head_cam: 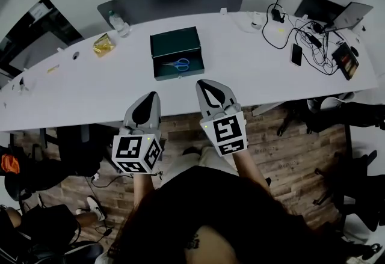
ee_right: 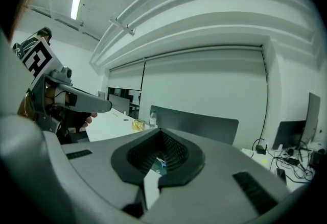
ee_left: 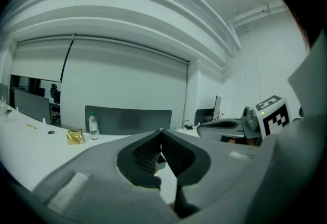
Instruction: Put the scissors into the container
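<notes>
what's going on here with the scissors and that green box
A person stands at the near edge of the long white table with a hand-held gripper in each hand. The blue-handled scissors lie inside the open dark green box-shaped container. The left hand-held gripper and the right hand-held gripper are both shut and empty, and both are well short of the container, so the task looks done.

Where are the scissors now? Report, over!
Left gripper shut, empty; right gripper shut, empty; both at the table near edge. Scissors lying inside the green container. Nothing in the way.
</notes>
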